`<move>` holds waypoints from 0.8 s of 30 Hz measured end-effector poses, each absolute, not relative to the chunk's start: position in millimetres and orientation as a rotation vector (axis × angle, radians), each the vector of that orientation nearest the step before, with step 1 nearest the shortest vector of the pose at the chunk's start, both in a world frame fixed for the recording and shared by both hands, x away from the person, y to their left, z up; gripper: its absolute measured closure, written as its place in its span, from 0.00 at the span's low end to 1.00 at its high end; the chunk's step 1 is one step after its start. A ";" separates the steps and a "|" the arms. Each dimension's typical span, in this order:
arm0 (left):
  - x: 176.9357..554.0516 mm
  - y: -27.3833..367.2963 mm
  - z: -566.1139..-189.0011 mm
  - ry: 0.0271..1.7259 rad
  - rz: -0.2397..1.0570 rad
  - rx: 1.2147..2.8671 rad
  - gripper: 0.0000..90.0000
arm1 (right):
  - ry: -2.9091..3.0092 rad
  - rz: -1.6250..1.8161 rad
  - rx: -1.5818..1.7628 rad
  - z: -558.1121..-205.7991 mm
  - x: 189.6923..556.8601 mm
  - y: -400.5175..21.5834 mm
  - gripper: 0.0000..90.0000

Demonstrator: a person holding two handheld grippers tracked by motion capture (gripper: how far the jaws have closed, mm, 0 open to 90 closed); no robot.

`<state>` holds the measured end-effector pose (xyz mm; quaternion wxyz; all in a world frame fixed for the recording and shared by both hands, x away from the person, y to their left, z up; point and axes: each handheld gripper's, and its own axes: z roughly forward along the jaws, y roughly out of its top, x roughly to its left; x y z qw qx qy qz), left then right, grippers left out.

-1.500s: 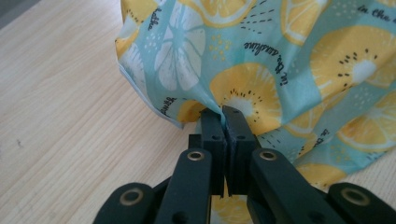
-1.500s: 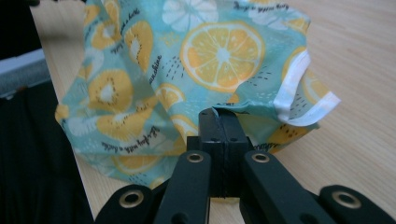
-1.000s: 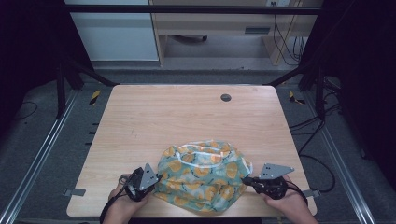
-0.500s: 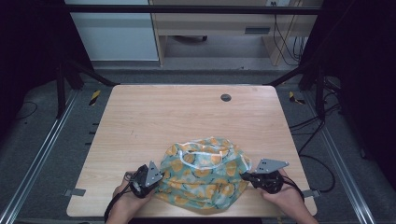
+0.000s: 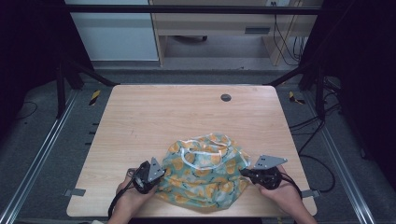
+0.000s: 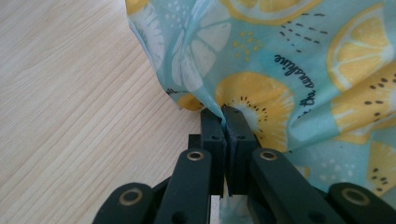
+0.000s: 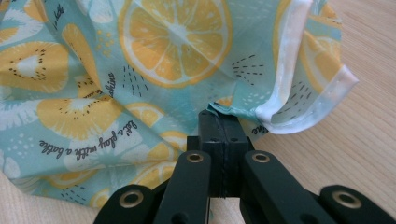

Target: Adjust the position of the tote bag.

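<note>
A crumpled teal cloth printed with orange and lemon slices and edged in white lies near the table's front edge. My left gripper is at its left side, shut on a fold of the cloth; the fabric runs down between the two black jaws, and the left gripper sits just above the wood. My right gripper is at the cloth's right side, shut on a pinch of the cloth next to its white hem, as the right gripper view shows. A hand holds each gripper.
The wooden table is bare behind the cloth, with a dark round grommet near its far edge. Black frame posts stand at both sides, and cables lie on the floor at the right.
Both grippers have drifted slightly away from the front edge with the cloth still pinched. The cloth's bunched shape has shifted a little with them.
</note>
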<state>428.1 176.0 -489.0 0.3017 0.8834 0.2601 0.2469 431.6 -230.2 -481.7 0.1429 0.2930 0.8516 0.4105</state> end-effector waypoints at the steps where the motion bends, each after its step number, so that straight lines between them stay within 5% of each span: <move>1: 429.1 176.4 -488.4 0.682 0.653 2.356 0.98 | 2.455 1.183 0.847 -482.2 432.4 -230.0 1.00; 19: 430.9 175.6 -490.1 0.715 0.620 2.329 0.95 | 2.439 1.175 0.861 -483.9 433.0 -230.9 0.98; 24: 430.3 175.8 -489.9 0.719 0.621 2.324 0.87 | 2.425 1.182 0.879 -483.8 432.7 -234.0 0.93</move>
